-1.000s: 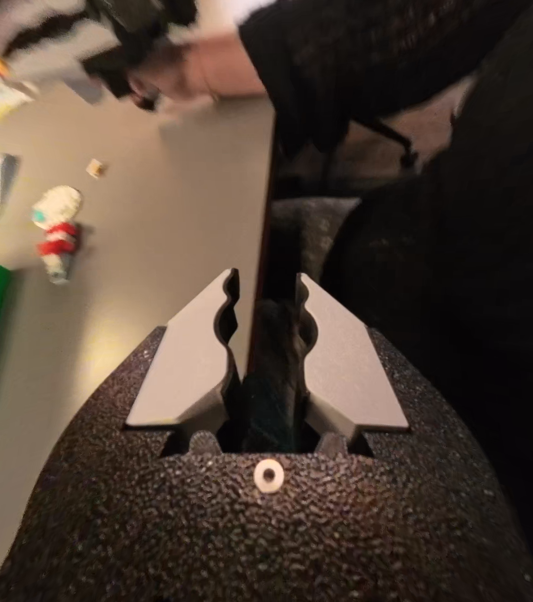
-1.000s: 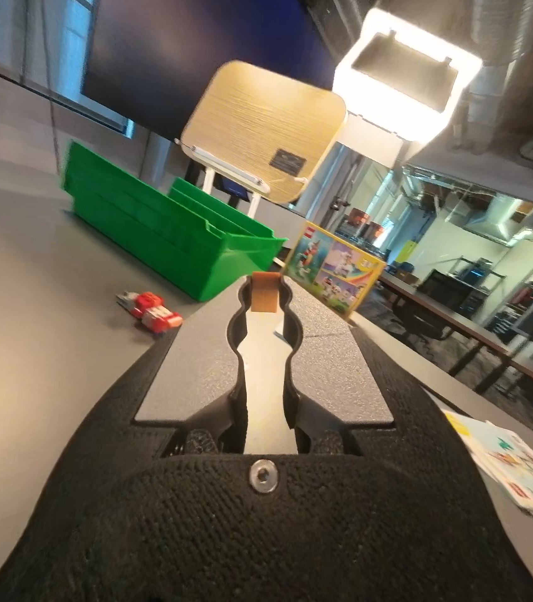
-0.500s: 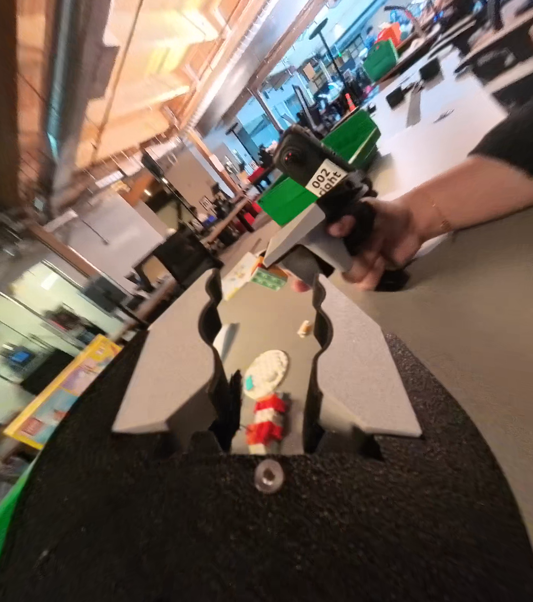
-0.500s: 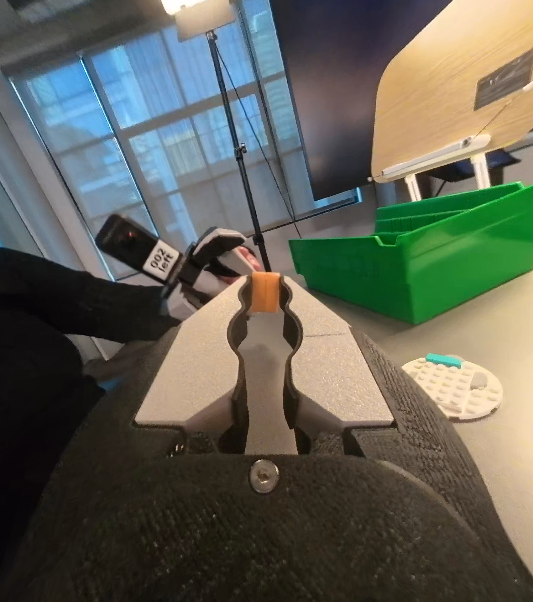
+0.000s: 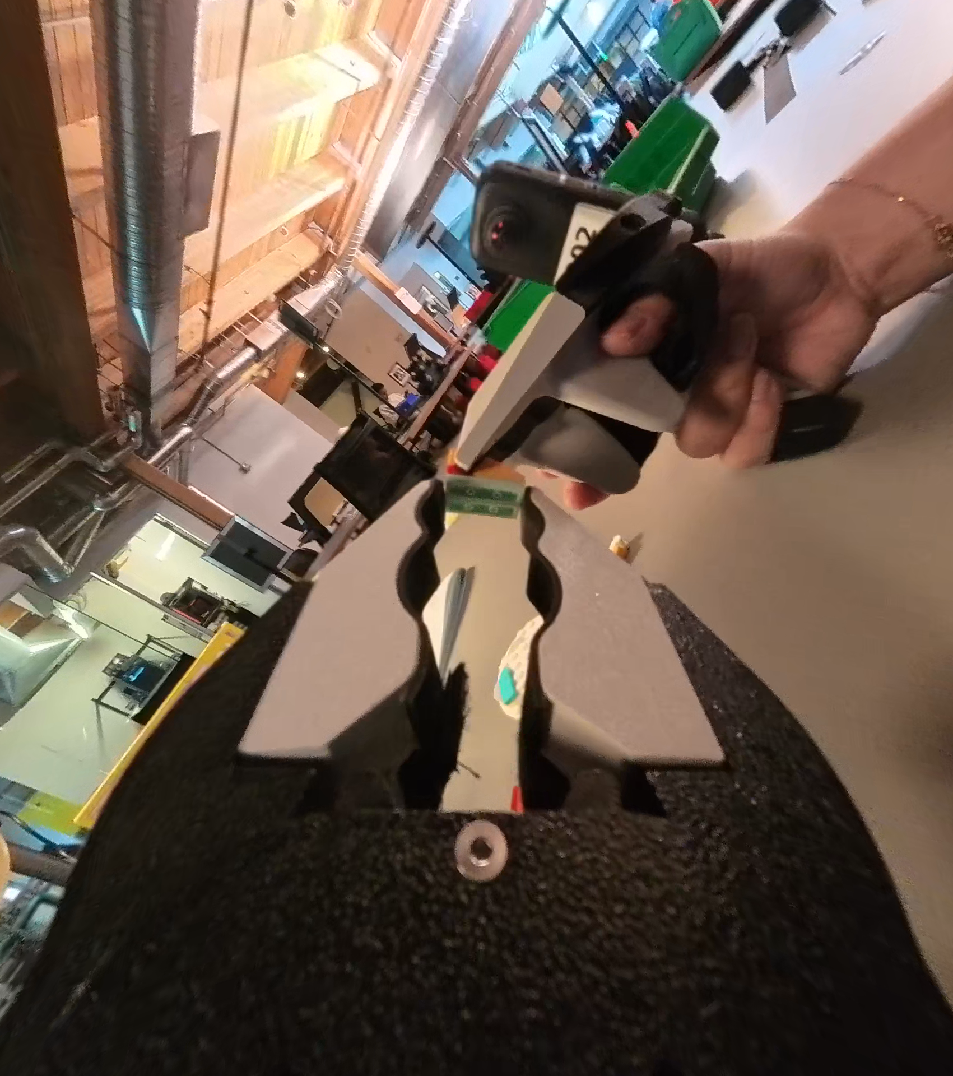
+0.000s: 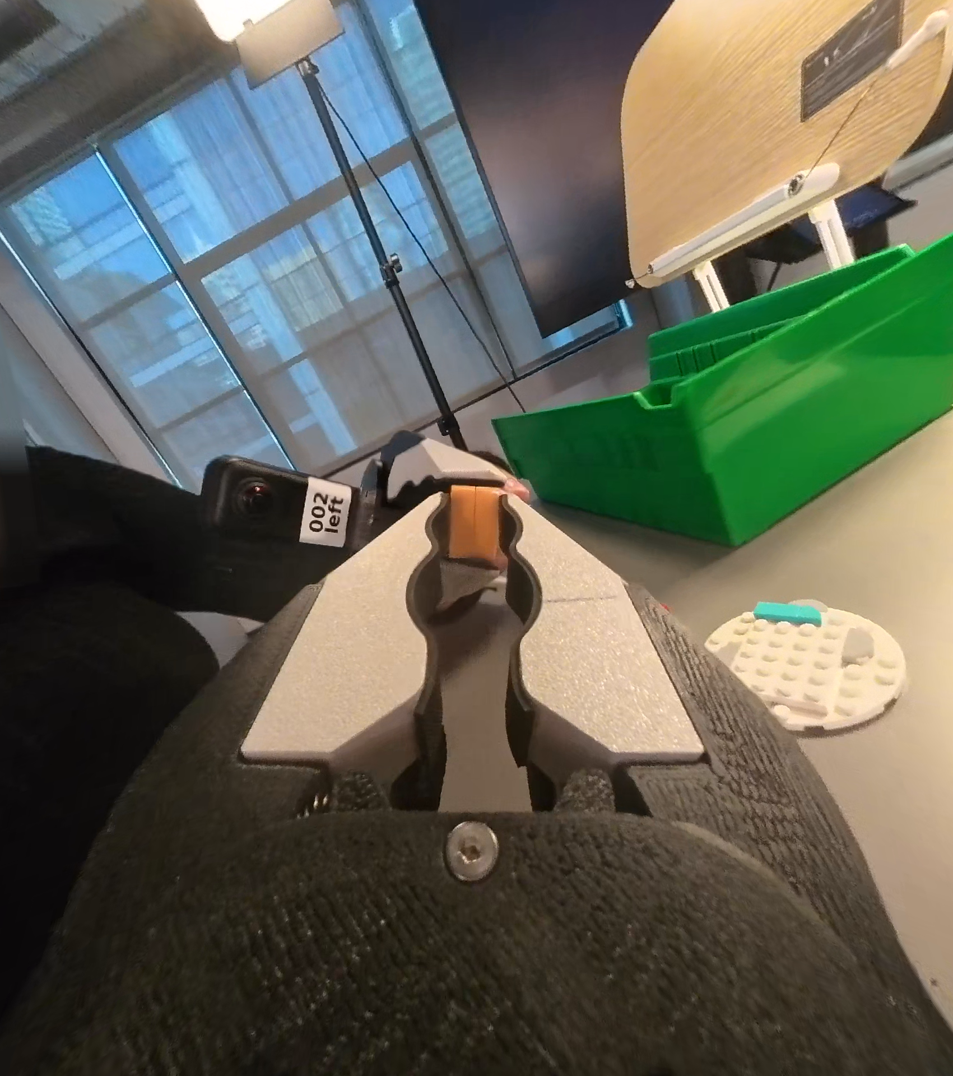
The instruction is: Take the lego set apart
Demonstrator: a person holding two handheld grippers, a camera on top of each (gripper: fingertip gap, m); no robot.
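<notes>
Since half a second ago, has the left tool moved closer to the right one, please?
Yes. In the right wrist view the left tool now sits right behind the orange brick, nearer the green bin.

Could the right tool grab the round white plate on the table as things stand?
Probably not yet: the right tool is shut on an orange brick. The round white plate itself lies unobstructed beside it.

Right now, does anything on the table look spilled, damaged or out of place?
Nothing stands out. The white round plate lies flat on the table with a teal piece on it, the green bin stands upright, and the right tongs grip an orange brick. The left tongs meet it, closed on a green piece.
</notes>
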